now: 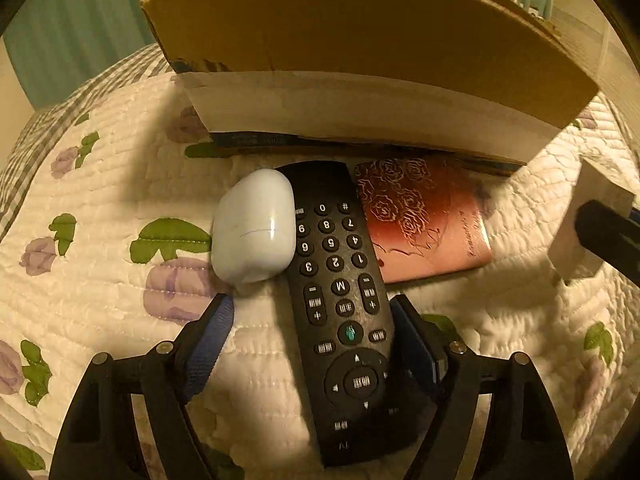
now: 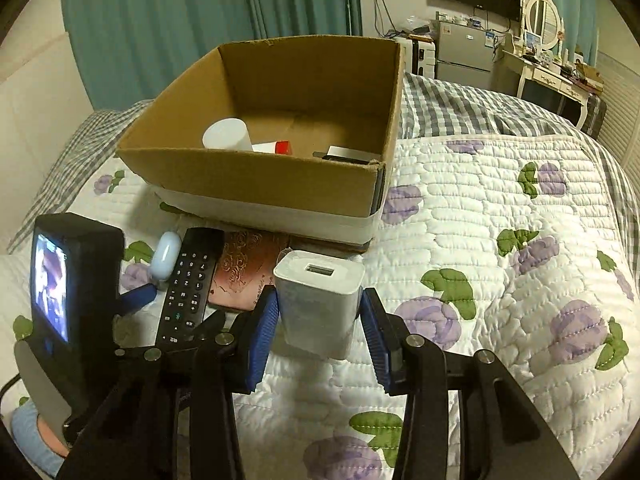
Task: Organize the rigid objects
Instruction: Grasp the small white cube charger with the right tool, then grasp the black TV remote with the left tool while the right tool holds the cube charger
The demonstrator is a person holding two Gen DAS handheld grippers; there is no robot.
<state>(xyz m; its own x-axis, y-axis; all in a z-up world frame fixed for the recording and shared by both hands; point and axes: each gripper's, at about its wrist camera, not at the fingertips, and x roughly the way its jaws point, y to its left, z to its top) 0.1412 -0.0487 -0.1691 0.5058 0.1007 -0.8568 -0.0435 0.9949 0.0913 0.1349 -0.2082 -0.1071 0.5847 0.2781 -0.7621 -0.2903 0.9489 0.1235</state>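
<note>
A black remote control (image 1: 340, 304) lies on the quilt between the fingers of my open left gripper (image 1: 312, 320); the right pad touches its edge, the left pad stands apart. A white earbud case (image 1: 254, 226) leans against the remote's left side. A pink rose-patterned card (image 1: 424, 220) lies to its right. My right gripper (image 2: 320, 312) is shut on a white USB charger block (image 2: 318, 300), held above the quilt; it also shows in the left wrist view (image 1: 580, 224). The cardboard box (image 2: 256, 176) stands just beyond.
The box holds a white cup (image 2: 226, 134), a red-capped tube (image 2: 276, 147) and a dark flat item (image 2: 340, 155). The floral quilt (image 2: 500, 260) spreads to the right. A dresser and fridge (image 2: 464, 54) stand far behind the bed.
</note>
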